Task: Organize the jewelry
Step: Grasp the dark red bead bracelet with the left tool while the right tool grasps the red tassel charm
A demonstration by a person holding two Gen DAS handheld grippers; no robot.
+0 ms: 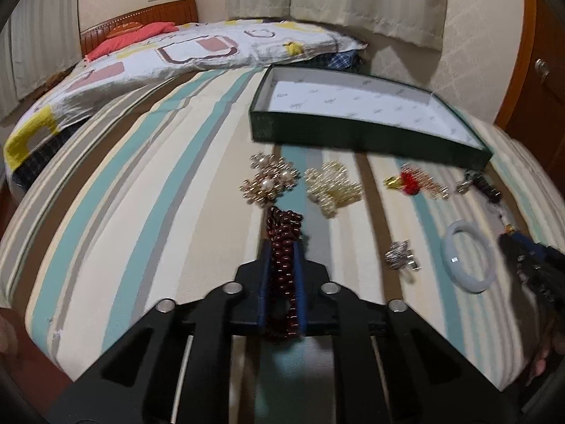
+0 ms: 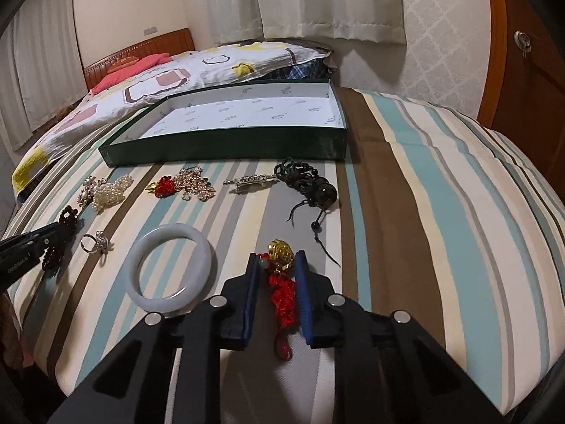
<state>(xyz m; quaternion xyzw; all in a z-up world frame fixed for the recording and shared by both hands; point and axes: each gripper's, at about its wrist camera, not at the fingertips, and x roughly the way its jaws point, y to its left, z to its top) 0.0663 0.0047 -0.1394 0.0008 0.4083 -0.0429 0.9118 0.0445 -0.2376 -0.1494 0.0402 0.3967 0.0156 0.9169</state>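
Now, step: both grippers picking jewelry off the bed (image 2: pixel 441 183).
Left gripper (image 1: pixel 282 247): jaws pinched on dark red bead bracelet (image 1: pixel 284 226), lower centre.
Right gripper (image 2: pixel 276 265): jaws half-open around red-and-gold charm (image 2: pixel 282 272), apparently not yet clamped.
Next: probably carry to green box (image 2: pixel 226 148), upper centre.

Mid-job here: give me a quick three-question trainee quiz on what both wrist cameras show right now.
1. True or false: the green box already holds jewelry.
2. What sits between the left tongs?
A) jade bangle
B) dark red bead bracelet
C) pearl brooch
3. Fill in: the right tongs straddle a gold charm on a ____ knotted cord.

Key
1. False: its white lining is bare.
2. B: the dark red bead bracelet lies between the blue pads; the jade bangle lies on the striped bedcover.
3. Red: the gold charm tops the cord, with the jaws still apart.
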